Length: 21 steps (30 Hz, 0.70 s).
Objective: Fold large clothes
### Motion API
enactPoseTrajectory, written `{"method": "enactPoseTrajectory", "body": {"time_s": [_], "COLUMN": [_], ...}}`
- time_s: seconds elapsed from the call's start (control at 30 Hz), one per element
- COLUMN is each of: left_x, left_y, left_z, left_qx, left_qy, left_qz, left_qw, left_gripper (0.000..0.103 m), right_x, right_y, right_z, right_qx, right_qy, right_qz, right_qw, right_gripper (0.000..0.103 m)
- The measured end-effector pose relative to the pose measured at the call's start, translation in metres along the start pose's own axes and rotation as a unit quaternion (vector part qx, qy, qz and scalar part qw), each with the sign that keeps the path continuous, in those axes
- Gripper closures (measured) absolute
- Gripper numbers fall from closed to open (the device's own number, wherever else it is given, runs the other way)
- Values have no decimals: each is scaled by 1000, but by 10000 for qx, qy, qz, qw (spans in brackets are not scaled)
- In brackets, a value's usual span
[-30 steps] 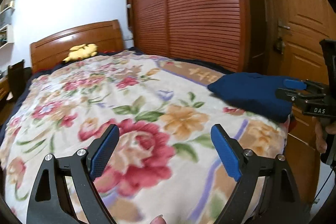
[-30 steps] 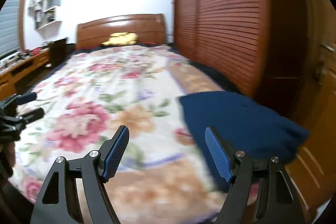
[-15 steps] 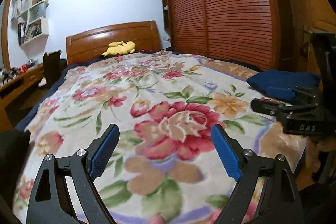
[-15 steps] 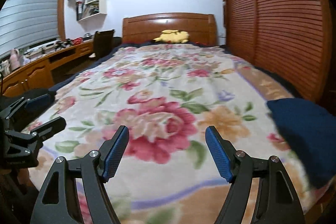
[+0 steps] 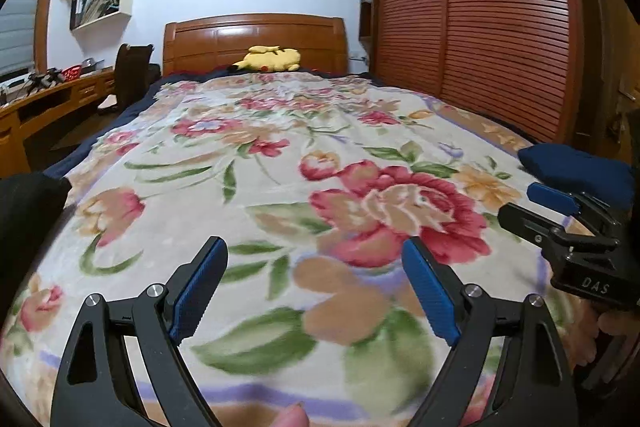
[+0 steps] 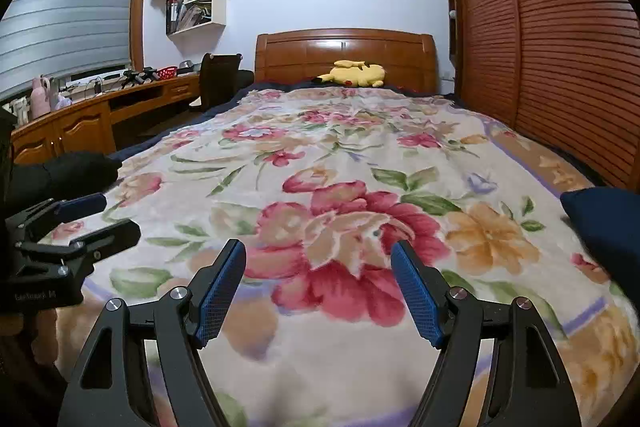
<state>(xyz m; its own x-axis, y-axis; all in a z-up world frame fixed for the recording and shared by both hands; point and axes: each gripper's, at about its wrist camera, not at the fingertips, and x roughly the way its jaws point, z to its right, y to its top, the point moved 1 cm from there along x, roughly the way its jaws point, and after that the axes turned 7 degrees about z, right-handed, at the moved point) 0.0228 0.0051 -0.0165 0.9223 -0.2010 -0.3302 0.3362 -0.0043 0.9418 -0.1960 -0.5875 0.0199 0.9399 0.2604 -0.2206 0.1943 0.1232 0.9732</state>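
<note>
A folded navy blue garment (image 5: 580,169) lies at the right edge of the bed's floral blanket (image 5: 280,163); it also shows at the right of the right wrist view (image 6: 608,227). A black garment (image 5: 28,211) lies at the bed's left edge and shows in the right wrist view (image 6: 60,173) too. My left gripper (image 5: 314,287) is open and empty above the near end of the blanket. My right gripper (image 6: 318,287) is open and empty, to the right of the left one, and shows in the left wrist view (image 5: 536,207).
A yellow plush toy (image 6: 354,73) lies by the wooden headboard (image 6: 344,55). A slatted wooden wardrobe (image 6: 560,39) runs along the right. A desk (image 6: 80,123) and a dark chair (image 6: 220,79) stand on the left, under wall shelves (image 6: 196,3).
Both grippers have swung left, away from the navy garment, and now face up the bed toward the headboard. The black garment has come into view at the left. Both stay open.
</note>
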Motion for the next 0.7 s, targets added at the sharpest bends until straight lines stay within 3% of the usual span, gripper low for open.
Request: {"method": "enactPoseTrajectory", "body": {"time_s": [0.37,0.7], "left_x": [-5,-8], "left_y": [-2,-3], "left_z": [-15,-15], "left_qx": [73,75], "left_qy": [345,299], "left_qz": [163,182], "left_qw": [9992,9994], "left_gripper": [14,14], "right_x": [23,24], "right_y": [-9,-11], "right_z": [-6,-3], "right_qx": [6,79], "right_qy": [77,19], "right_qz": [18,16], "right_qw": [10000,10000], "right_gripper": [26,26]}}
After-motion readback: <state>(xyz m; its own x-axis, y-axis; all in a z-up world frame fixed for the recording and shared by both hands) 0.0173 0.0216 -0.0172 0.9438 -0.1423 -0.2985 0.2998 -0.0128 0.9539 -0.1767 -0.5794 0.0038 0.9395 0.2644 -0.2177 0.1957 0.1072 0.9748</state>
